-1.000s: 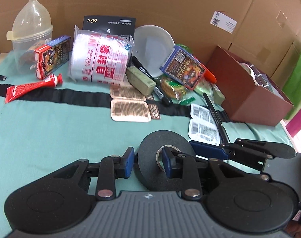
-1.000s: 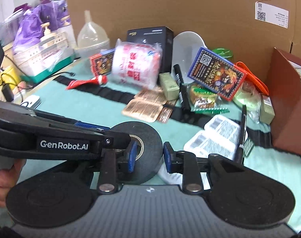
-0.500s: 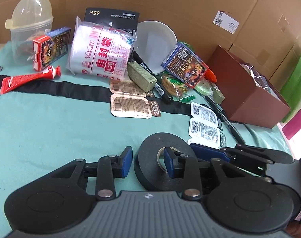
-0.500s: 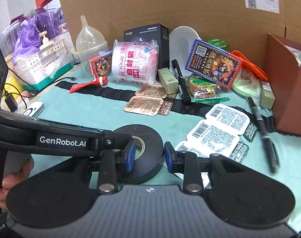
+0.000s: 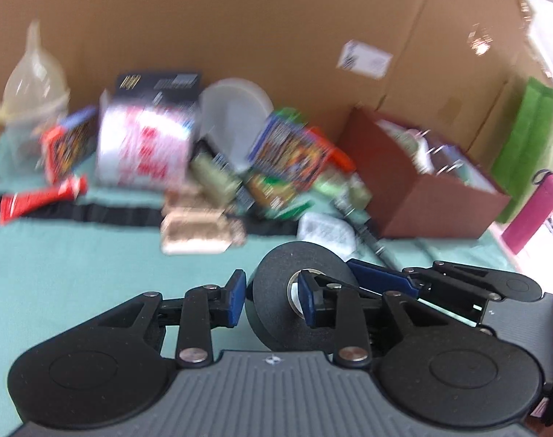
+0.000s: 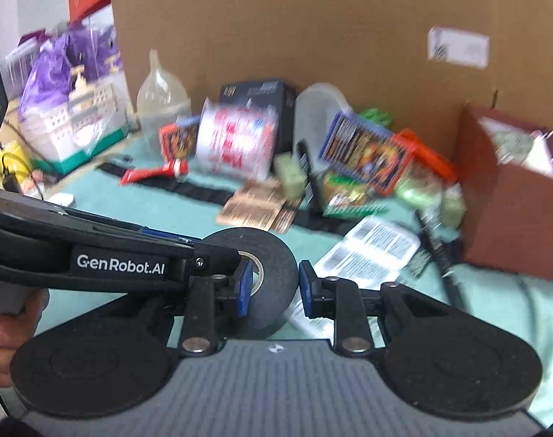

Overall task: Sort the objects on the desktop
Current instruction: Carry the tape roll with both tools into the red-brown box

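Together the left gripper [image 5: 273,296] and right gripper [image 6: 271,287], jaws closing, each pinch one wall of the black tape roll [image 5: 276,291] above the teal cloth [image 5: 76,273]. Beyond the roll, blurred packets, boxes and a black marker [image 6: 438,251] crowd the cloth before the brown cardboard box [image 5: 422,204].

Both wrist views look forward, slightly downward, sharing the tape roll [image 5: 298,302].
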